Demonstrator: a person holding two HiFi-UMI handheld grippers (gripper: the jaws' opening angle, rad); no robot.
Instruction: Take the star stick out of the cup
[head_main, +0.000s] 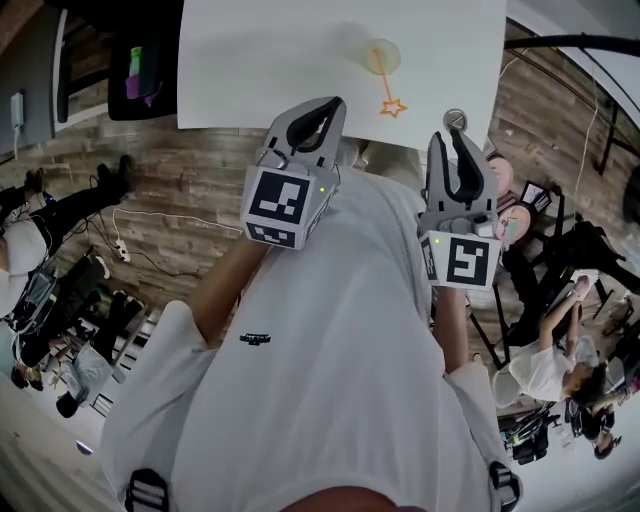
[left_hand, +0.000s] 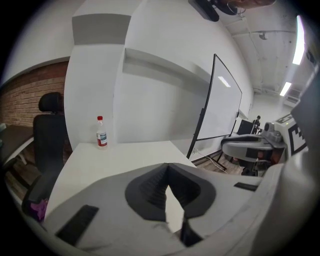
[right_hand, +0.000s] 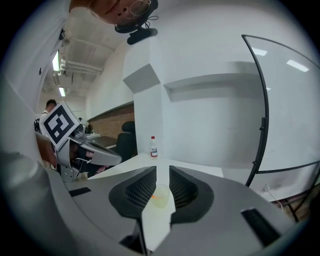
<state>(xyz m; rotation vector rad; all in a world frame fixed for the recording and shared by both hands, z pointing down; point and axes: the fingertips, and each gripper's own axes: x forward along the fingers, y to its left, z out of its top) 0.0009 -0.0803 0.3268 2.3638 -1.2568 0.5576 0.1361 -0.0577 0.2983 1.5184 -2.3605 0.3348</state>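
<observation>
A pale see-through cup (head_main: 383, 54) stands on the white table (head_main: 270, 60). An orange star stick (head_main: 386, 88) leans out of it, its star toward the table's near edge. Both grippers hang in front of that edge, well short of the cup. My left gripper (head_main: 334, 104) is shut, its tips meeting with nothing between them (left_hand: 167, 166). My right gripper (head_main: 451, 136) is open by a narrow gap (right_hand: 162, 171) and holds nothing. Through that gap the cup (right_hand: 161, 196) shows farther off on the table, with a bit of orange inside.
A small bottle with a red cap (left_hand: 101, 132) stands at the table's far end. A black office chair (left_hand: 47, 131) is beside the table, and a whiteboard on a stand (left_hand: 216, 102) is to the right. People sit on both sides of the wooden floor (head_main: 170, 180).
</observation>
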